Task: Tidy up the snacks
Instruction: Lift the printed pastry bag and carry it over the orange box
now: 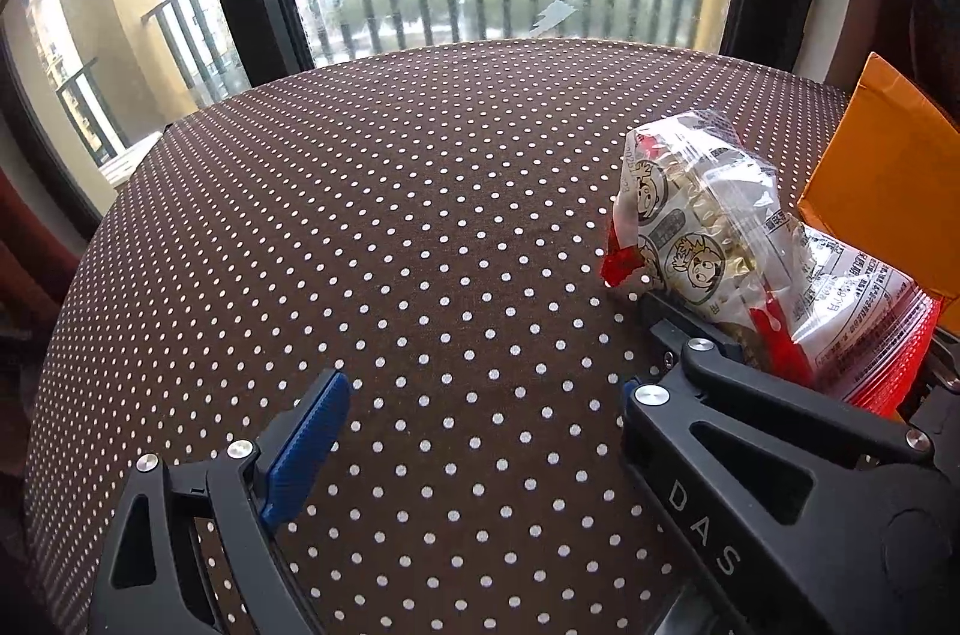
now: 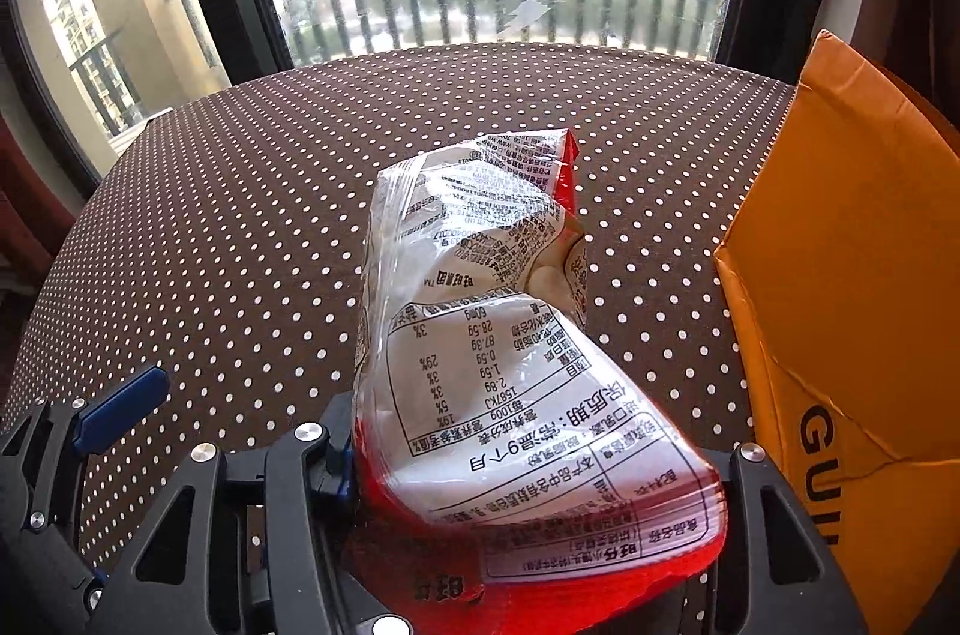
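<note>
While the right gripper carries the load, notes by view:

Left wrist view, left gripper (image 1: 480, 431): fingers spread wide, nothing between them, only the dotted tablecloth (image 1: 384, 227) below.
Left wrist view, snack bag (image 1: 738, 251): off to the right, its red lower end pinched in the right gripper's fingers, upper end free and crumpled.
Left wrist view, cardboard box (image 1: 888, 191): just behind the bag at the right edge; whether they touch, cannot tell.

Right wrist view, right gripper (image 2: 534, 461): fingers closed narrow on the snack bag (image 2: 510, 365); bag sticks up and forward, printed back facing the camera.
Right wrist view, box: cardboard box (image 2: 852, 311) close on the right, flap raised; interior hidden.
Right wrist view, left gripper (image 2: 123, 410): one blue pad showing at far left, apart from the bag.

Step in hand: likely carrying the bag toward the box.
Next move calls for: swinging right over the flap, then releasing inside; the limp free end may catch the flap.
</note>
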Demonstrator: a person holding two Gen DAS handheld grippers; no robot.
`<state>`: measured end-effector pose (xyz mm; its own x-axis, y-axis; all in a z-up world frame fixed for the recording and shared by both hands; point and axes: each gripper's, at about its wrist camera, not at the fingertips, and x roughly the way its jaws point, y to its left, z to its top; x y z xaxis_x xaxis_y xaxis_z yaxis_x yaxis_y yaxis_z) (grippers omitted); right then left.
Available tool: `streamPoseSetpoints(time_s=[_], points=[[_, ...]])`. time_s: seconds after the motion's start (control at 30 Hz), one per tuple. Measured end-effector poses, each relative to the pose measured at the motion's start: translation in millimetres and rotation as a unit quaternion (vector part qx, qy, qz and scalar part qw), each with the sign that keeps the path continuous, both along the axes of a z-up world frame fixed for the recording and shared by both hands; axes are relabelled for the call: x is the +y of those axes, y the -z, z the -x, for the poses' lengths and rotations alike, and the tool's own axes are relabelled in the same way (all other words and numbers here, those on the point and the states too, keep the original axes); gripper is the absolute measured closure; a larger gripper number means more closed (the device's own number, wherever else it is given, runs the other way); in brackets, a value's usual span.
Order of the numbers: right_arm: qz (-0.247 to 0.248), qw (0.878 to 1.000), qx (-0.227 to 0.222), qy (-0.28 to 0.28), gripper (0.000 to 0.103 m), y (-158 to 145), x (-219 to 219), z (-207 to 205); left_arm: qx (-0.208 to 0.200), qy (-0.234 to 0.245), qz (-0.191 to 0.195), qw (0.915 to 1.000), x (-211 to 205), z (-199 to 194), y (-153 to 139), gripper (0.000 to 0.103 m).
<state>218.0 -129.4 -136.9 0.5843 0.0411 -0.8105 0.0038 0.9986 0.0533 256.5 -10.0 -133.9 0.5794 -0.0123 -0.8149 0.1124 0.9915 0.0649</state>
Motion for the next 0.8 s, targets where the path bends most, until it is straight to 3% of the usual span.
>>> streamPoseSetpoints(time_s=[0.4, 0.8], points=[[-0.008, 0.999, -0.032, -0.017, 0.049, -21.2, 7.1, 33.2, -0.028, -0.004, 0.002, 0.9996, 5.1, 36.8, -20.1, 0.010], [-0.017, 0.997, -0.066, -0.029, 0.049, -58.9, 5.7, 58.5, -0.066, -0.004, -0.011, 0.9978, -1.6, 81.5, -61.0, 0.010]])
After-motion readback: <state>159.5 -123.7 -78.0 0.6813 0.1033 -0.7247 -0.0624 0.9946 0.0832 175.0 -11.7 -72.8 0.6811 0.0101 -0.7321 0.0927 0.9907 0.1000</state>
